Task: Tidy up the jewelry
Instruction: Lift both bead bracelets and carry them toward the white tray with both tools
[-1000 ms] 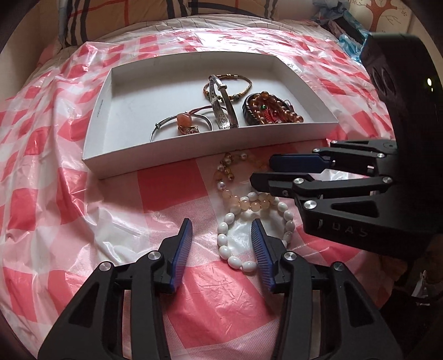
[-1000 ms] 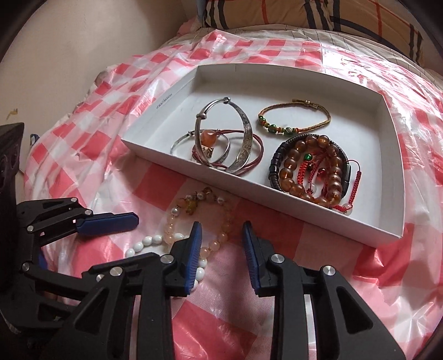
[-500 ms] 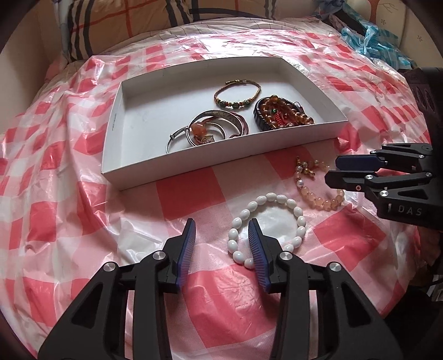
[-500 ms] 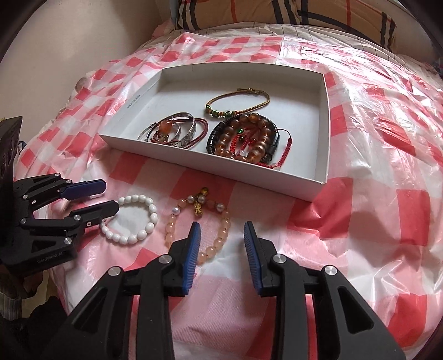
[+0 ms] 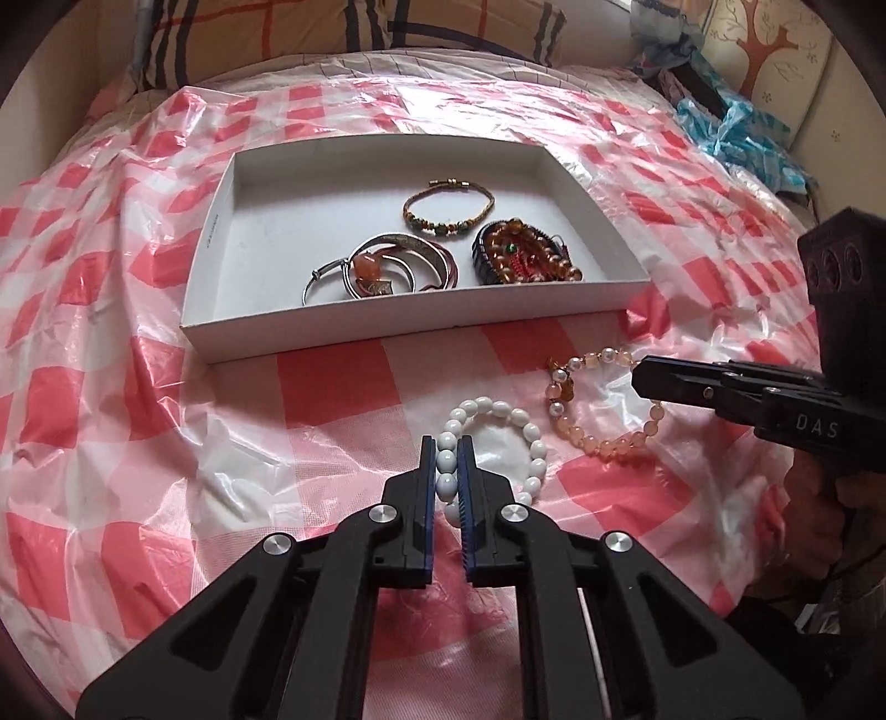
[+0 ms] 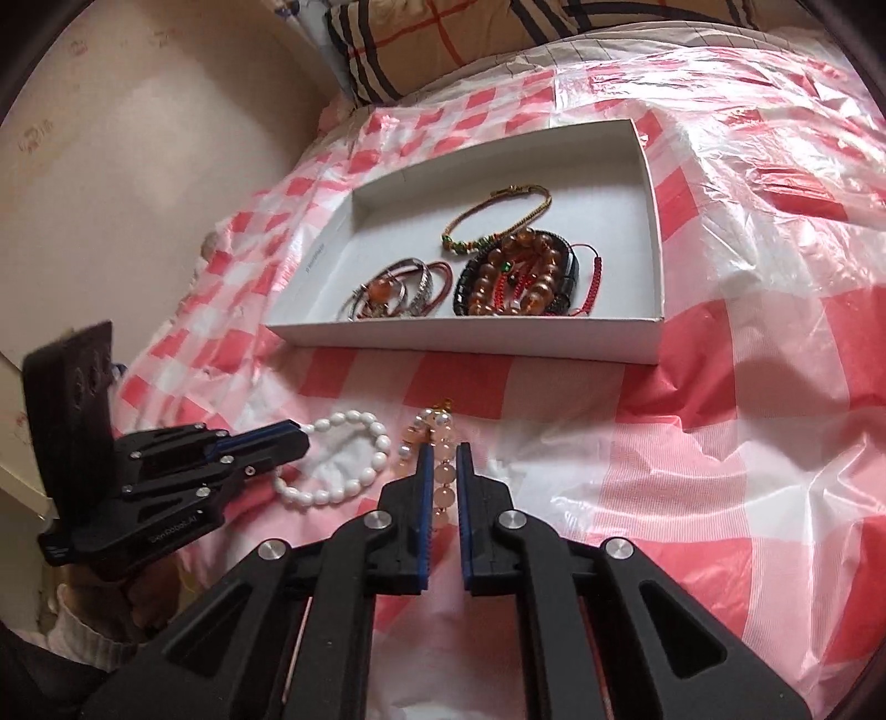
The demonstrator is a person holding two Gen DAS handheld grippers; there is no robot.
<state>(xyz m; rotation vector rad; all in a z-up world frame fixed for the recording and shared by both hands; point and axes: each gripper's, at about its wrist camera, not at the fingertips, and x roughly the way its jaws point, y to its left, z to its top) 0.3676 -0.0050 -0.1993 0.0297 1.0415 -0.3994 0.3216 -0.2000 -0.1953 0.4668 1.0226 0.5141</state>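
A white bead bracelet (image 5: 531,437) lies on the checked plastic sheet in front of the white tray (image 5: 398,327). My left gripper (image 5: 446,443) is shut on its left side, with beads pinched between the blue pads. Just to its right lies a peach bead bracelet (image 5: 603,443), where my right gripper (image 5: 642,376) comes in from the side. In the right wrist view my right gripper (image 6: 441,451) is closing its jaws on the peach bracelet (image 6: 443,421), pads against the beads. The left gripper (image 6: 288,437) meets the white bracelet (image 6: 324,497) there.
The tray (image 6: 470,346) holds silver bangles (image 5: 382,266), a green-beaded cord bracelet (image 5: 448,205) and amber beads with red cord (image 5: 526,255). A plaid pillow (image 5: 332,33) lies behind, crumpled blue plastic (image 5: 736,127) at the far right, a wall (image 6: 138,166) on the left.
Both grippers went from open to shut, each on a bracelet. The peach bracelet, earlier overlapping the white one, now lies apart to its right, and the right gripper has shifted that way.
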